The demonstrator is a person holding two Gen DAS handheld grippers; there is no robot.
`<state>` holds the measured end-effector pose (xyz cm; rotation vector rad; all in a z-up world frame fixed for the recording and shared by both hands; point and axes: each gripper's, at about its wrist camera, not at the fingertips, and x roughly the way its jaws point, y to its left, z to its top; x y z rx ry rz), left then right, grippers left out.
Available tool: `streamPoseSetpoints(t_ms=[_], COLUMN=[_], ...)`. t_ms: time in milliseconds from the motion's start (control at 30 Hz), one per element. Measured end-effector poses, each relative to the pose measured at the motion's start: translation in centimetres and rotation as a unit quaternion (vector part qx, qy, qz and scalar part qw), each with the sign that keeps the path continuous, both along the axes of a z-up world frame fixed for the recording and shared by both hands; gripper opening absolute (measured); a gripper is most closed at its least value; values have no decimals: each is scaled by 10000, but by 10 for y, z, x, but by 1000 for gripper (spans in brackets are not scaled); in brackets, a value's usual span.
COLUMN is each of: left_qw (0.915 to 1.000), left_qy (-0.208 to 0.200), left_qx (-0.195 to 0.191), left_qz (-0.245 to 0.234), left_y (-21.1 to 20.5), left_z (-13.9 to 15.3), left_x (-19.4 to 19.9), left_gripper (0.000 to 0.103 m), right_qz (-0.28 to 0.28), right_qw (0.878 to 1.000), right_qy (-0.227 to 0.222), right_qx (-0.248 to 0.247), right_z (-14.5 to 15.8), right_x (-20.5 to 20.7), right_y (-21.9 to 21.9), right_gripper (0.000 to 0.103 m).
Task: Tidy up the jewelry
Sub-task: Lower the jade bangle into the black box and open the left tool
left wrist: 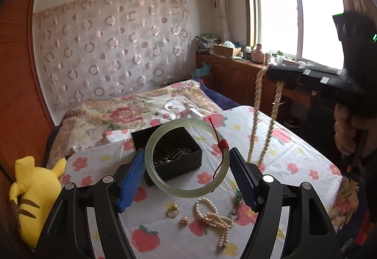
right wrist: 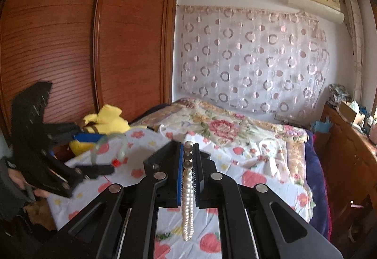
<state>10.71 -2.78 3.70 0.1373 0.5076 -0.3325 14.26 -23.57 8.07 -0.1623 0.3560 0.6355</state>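
Note:
My left gripper (left wrist: pixel 187 155) is shut on a pale green jade bangle (left wrist: pixel 162 183) with a red cord (left wrist: pixel 222 144), holding it above an open black jewelry box (left wrist: pixel 165 170) with dark beads inside. My right gripper (right wrist: pixel 188 148) is shut on a white pearl necklace (right wrist: pixel 187 190) that hangs down between the fingers; its strands also hang in the left wrist view (left wrist: pixel 255 115). On the flowered cloth (left wrist: pixel 165 230) below lie another pearl strand (left wrist: pixel 215 215), gold rings (left wrist: pixel 173 210) and a green piece (left wrist: pixel 238 197). The left gripper with the bangle shows blurred in the right wrist view (right wrist: pixel 101 148).
A yellow plush toy (left wrist: pixel 35 193) lies at the cloth's left edge. A bed with a floral blanket (left wrist: pixel 132 108) is behind. A wooden wardrobe (right wrist: pixel 70 35) stands on the left, and a cluttered wooden cabinet (left wrist: pixel 235 70) sits under the window.

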Motion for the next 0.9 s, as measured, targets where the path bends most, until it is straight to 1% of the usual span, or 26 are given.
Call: streamPoseSetpoints(t_ms=[200, 467, 700, 900], left_qw=[9998, 9979, 9949, 9929], left_qy=[115, 532, 833, 967], left_qx=[54, -73, -93, -40], left_qz=[157, 363, 564, 689], left_y=[10, 22, 21, 24], left_z=[-3, -25, -52, -68], left_x=[31, 89, 128, 135], left_gripper=[69, 69, 69, 69], right_qz=[-11, -72, -159, -191], right_qw=[9997, 9991, 9992, 9995], right_qy=[-260, -397, -340, -189], right_qx=[-15, -85, -161, -160], right_z=[31, 55, 58, 49], right_x=[10, 36, 60, 78], right_y=[11, 33, 51, 62], right_gripper=[9, 9, 9, 9])
